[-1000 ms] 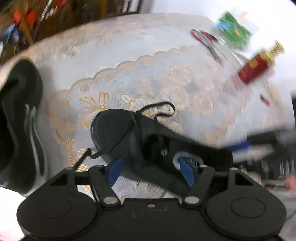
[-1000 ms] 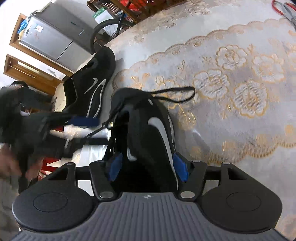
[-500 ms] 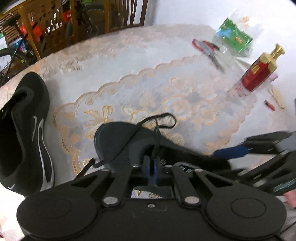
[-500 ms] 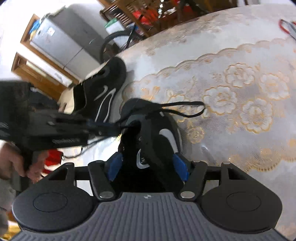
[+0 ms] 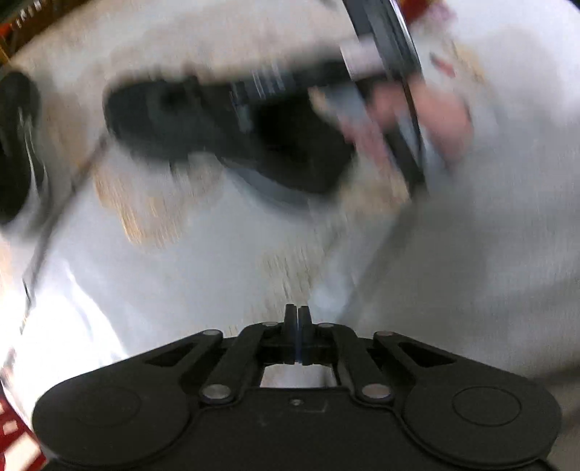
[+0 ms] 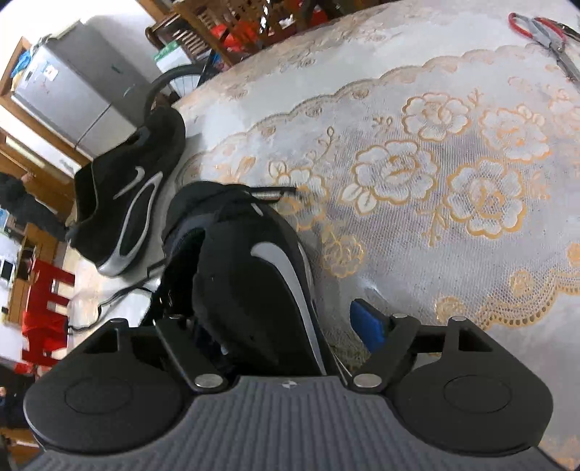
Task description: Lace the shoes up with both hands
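Note:
A black shoe with a grey swoosh [image 6: 250, 275] lies on the lace tablecloth [image 6: 453, 152], toe pointing away. My right gripper [image 6: 272, 320] straddles its heel and its jaws are opening. The blue right pad [image 6: 368, 326] stands clear of the shoe; the left one is hidden behind it. The left wrist view is badly blurred. There my left gripper [image 5: 297, 319] is shut, well back from the shoe [image 5: 217, 134]. A dark streak that looks like the shoelace [image 5: 366, 268] runs from the shoe to its tips. The other shoe [image 6: 127, 203] lies to the left.
Red-handled scissors [image 6: 543, 29] lie at the far right of the table. Off the table's left edge are a bicycle wheel [image 6: 174, 83], a grey fridge [image 6: 72, 90] and a red chair [image 6: 43, 308]. A hand [image 5: 435, 108] holds the right gripper beyond the shoe.
My left gripper shut at the shoe's lacing, then pulled quickly back from it. The lace loop at the toe has shrunk. My right gripper's jaws have widened off the heel.

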A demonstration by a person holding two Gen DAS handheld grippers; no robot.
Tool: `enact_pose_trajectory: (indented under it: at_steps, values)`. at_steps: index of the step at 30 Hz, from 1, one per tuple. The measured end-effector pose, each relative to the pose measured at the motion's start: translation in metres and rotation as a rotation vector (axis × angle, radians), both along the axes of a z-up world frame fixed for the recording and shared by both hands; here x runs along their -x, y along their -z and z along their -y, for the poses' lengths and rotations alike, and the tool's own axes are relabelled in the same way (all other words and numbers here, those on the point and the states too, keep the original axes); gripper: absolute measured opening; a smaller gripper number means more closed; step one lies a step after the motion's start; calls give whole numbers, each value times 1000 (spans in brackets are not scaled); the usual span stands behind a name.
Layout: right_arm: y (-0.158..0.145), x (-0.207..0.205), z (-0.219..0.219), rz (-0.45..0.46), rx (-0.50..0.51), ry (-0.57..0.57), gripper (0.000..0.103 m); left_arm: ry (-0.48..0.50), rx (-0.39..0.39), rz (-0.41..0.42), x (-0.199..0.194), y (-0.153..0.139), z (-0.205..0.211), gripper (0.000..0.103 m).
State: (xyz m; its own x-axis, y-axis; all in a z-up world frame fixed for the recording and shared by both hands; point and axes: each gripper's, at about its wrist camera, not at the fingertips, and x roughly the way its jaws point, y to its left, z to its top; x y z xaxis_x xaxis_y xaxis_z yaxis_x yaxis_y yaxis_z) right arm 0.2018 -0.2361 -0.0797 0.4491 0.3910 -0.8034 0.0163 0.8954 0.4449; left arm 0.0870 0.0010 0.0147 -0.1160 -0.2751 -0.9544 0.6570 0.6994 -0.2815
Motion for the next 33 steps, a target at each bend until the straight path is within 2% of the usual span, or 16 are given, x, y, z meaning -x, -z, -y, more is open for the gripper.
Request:
enact_pose_trajectory:
  at_steps: [2, 4, 5, 7, 8, 9, 11, 13, 16, 19, 20, 21, 25, 28, 30, 33]
  values:
    - [0, -1, 0, 1, -7, 8, 78, -53, -64, -28, 20, 11, -16, 0]
    - [-2, -1, 4, -21, -50, 6, 77, -147, -88, 11, 21, 14, -29, 2]
    - [-6, 0, 7, -31, -75, 10, 76, -203, -89, 42, 18, 13, -35, 8]
    - [-15, 2, 16, -46, -137, 17, 76, -294, -63, 116, 2, 11, -40, 32]
    - [-20, 4, 22, -51, -174, 21, 76, -285, -45, 178, -7, 10, -35, 51]
    - [-25, 6, 27, -55, -210, 25, 76, -274, -26, 241, -16, 8, -29, 59]
    - [-36, 9, 35, -56, -271, 40, 76, -215, 7, 365, -35, 9, -12, 59]
    - [-45, 10, 39, -68, -323, 41, 77, -118, 13, 447, -53, 20, 12, 59]
    - [-52, 6, 31, -55, -305, -3, 77, 7, -27, 527, -75, 40, 41, 56]
    - [-53, -1, 21, -34, -225, -36, 76, 98, -48, 560, -83, 50, 50, 42]
    - [-51, -2, 17, -25, -187, -42, 76, 111, -38, 535, -85, 52, 49, 11]
    - [-49, -3, 13, -15, -149, -49, 76, 102, -17, 489, -87, 56, 44, 3]
    - [-28, -6, 9, -56, -83, -7, 75, 34, 71, 427, -81, 40, 34, 2]
    - [-7, -3, 10, -20, -6, 53, 75, -37, 232, 397, -61, 2, 22, 2]
    - [-1, -4, 3, -14, 95, 77, 74, 31, 290, 320, -43, -20, 22, 2]
    - [4, -5, -5, -21, 123, 99, 72, 213, 244, 260, -2, -31, 37, 2]
